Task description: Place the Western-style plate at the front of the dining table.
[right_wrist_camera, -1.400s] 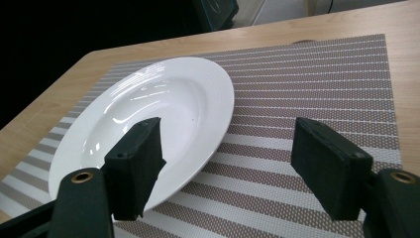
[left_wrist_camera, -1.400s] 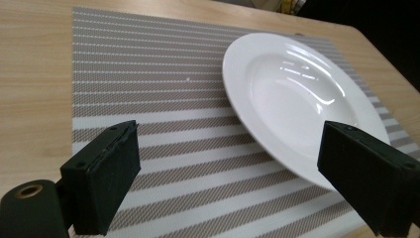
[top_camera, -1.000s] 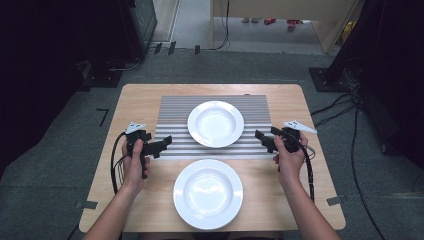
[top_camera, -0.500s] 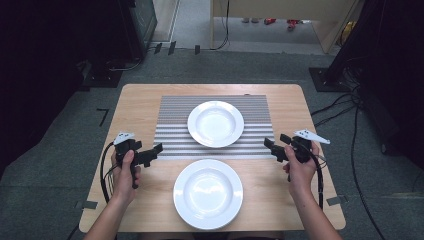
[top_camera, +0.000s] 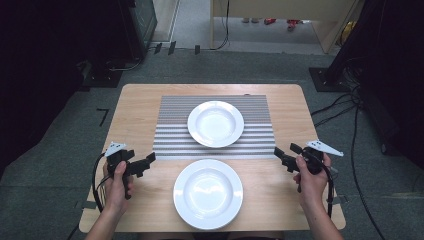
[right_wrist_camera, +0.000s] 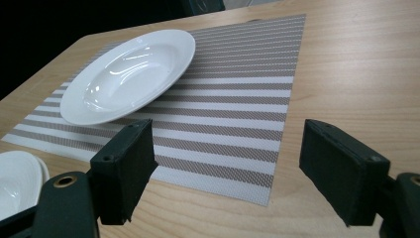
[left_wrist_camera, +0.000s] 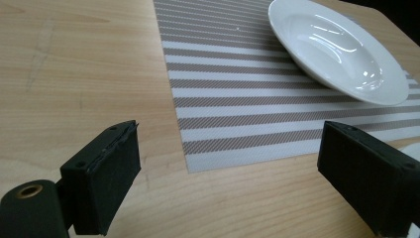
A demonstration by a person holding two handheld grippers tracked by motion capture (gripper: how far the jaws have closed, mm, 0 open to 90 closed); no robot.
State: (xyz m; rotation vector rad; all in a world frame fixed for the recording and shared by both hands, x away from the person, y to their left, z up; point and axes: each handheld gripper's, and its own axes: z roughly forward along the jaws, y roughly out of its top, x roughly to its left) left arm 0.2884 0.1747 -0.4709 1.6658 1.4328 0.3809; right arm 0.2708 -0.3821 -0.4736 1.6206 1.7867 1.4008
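**Both grippers wide open beside two plates**

We hold the left gripper (top_camera: 148,161) and right gripper (top_camera: 283,157) low, gaping, empty, aimed inward. Between them lies the near plate (top_camera: 208,193); beyond, the far plate (top_camera: 215,123) on the striped mat (top_camera: 172,125).

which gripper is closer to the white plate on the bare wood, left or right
Left, narrowly. The left gripper sits just off the white plate on the bare wood, at its upper left; the right gripper sits farther off its upper right. Both open.

One white plate (top_camera: 215,123) sits on the striped placemat (top_camera: 172,135), another white plate (top_camera: 208,193) on bare wood.
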